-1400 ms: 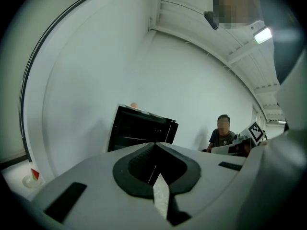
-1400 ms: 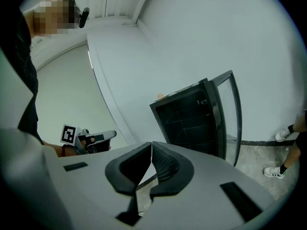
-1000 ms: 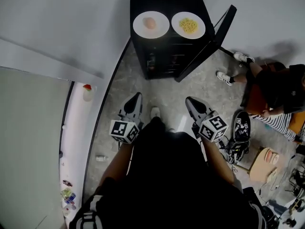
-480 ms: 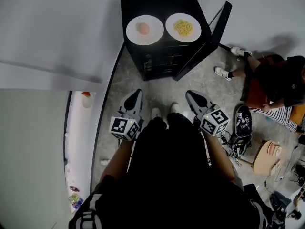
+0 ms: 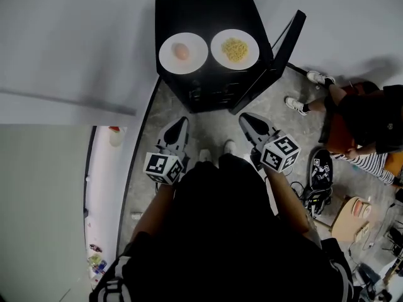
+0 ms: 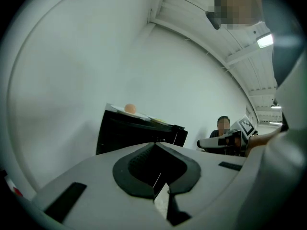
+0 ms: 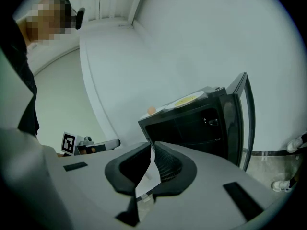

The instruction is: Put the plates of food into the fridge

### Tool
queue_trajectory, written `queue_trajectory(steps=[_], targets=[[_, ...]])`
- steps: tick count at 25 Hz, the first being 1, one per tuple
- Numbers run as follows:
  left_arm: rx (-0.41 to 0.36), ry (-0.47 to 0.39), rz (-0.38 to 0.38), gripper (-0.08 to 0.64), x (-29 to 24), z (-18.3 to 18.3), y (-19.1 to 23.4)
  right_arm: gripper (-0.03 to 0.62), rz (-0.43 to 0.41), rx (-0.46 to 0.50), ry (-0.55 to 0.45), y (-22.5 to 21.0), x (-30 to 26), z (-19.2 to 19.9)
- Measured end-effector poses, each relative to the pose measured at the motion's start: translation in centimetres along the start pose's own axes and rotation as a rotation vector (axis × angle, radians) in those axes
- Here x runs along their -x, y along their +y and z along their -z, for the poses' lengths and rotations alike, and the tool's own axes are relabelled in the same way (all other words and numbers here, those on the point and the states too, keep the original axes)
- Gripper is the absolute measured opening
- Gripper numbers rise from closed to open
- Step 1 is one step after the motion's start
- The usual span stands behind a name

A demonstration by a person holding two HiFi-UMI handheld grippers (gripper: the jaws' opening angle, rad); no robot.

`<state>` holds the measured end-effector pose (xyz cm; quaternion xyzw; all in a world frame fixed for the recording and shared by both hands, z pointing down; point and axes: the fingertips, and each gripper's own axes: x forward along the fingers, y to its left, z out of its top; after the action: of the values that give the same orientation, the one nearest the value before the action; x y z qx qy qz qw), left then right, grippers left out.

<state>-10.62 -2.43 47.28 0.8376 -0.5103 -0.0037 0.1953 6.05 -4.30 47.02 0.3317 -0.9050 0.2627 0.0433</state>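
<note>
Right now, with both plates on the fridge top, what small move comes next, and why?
I would likely move the left tongs and right tongs forward to the fridge top and open them. Both are shut and empty, the left plate and right plate sit up there, well ahead of them, and the door already stands open.

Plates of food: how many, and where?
2. Both stand on the black fridge: left plate, round orange food; right plate, yellow noodles. More may hide inside it.

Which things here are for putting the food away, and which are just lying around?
For the job: fridge, noodle plate, plate with the round orange food.
Just lying about: black shoe, red-capped bottle.
</note>
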Motion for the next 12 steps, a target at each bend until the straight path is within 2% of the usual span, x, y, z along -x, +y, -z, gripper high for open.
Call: queue_trajectory(steps=[6, 10, 12], targets=[[0.01, -0.004, -0.017, 0.021, -1.0, -0.3, -0.3, 0.026, -0.048, -0.112, -0.038, -1.6, -1.4, -1.8], [0.031, -0.03, 0.051, 0.023, -1.7, -0.6, -1.1, 0.028, -0.061, -0.133, -0.056, -2.2, -2.2, -2.6], [0.03, -0.031, 0.049, 0.023, -2.1, -0.6, -1.1, 0.028, -0.073, -0.155, -0.065, -2.5, -2.6, -3.0]])
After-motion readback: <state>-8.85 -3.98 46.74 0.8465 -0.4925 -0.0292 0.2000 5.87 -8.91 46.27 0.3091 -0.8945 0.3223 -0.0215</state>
